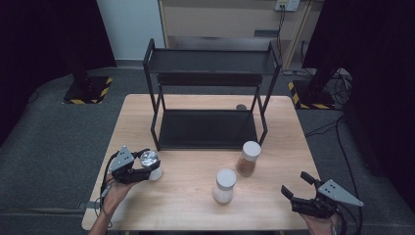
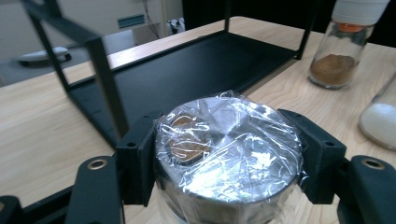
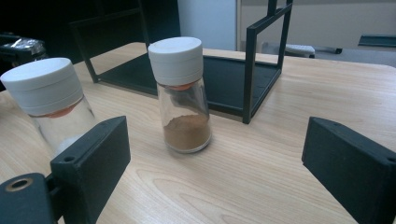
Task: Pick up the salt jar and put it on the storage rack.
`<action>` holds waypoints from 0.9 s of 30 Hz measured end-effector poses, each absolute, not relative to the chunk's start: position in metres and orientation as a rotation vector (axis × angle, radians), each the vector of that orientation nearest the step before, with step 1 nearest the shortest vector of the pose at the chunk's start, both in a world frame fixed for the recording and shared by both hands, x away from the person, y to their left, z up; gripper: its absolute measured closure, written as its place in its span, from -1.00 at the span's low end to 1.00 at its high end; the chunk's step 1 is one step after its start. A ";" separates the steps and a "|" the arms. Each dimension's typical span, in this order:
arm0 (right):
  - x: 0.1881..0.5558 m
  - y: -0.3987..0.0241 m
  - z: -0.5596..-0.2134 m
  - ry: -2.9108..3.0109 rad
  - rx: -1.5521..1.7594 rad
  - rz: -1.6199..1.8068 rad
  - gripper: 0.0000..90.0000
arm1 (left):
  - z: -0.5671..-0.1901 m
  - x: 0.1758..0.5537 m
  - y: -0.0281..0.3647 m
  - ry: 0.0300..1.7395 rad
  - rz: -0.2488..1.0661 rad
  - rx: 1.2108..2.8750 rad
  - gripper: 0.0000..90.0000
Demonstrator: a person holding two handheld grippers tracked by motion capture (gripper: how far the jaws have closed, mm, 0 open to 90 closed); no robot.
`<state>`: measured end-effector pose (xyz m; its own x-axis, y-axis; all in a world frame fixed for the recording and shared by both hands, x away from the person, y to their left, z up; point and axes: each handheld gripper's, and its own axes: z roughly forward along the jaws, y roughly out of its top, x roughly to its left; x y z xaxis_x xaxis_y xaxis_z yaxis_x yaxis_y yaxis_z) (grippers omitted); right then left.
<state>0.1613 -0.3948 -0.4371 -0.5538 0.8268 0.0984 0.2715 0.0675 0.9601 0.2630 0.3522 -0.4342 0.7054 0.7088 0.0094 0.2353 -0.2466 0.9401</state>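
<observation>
Jaws first: the left gripper [image 2: 224, 158] has its two black pads pressed against opposite sides of a round jar with a shiny silver lid wrapped in crinkled clear plastic film [image 2: 226, 149], and the grip looks firm, one pad on each flank just under the rim. In the high view that same left gripper [image 1: 145, 169] sits near the table's front-left corner, the film-wrapped jar [image 1: 149, 159] caught at its tip, the person's left hand [image 1: 115, 193] coming in from below. Whether the jar's base touches the wood cannot be told.

Over to the right gripper [image 3: 215, 163]: jaws wide apart, nothing between them but bare wood. It hangs at the front-right corner of the light wooden table [image 1: 195, 210] in the high view [image 1: 296, 186], well apart from every jar.

Ahead of those open jaws stands a clear glass spice jar with a white cap and brown powder in its bottom [image 3: 183, 95], upright, just in front of the black metal two-tier rack [image 1: 210, 127]. Nearer the front edge stands a second clear glass jar with a white cap and white contents [image 1: 224, 186], also upright, between the two grippers. Both rack shelves are bare, and the rack stands at the table's far middle.
</observation>
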 end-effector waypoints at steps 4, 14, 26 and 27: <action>0.162 -0.394 -0.437 1.873 1.086 1.505 -0.82 | -0.429 0.271 0.345 0.718 0.521 1.815 -0.25; 0.162 -0.395 -0.437 1.879 1.083 1.505 -0.82 | -0.414 0.287 0.326 0.664 0.514 1.824 -0.25; 0.163 -0.396 -0.437 1.880 1.087 1.511 -0.82 | -0.389 0.309 0.304 0.636 0.505 1.826 -0.25; 0.163 -0.396 -0.437 1.880 1.087 1.511 -0.82 | -0.387 0.310 0.303 0.638 0.507 1.824 -0.25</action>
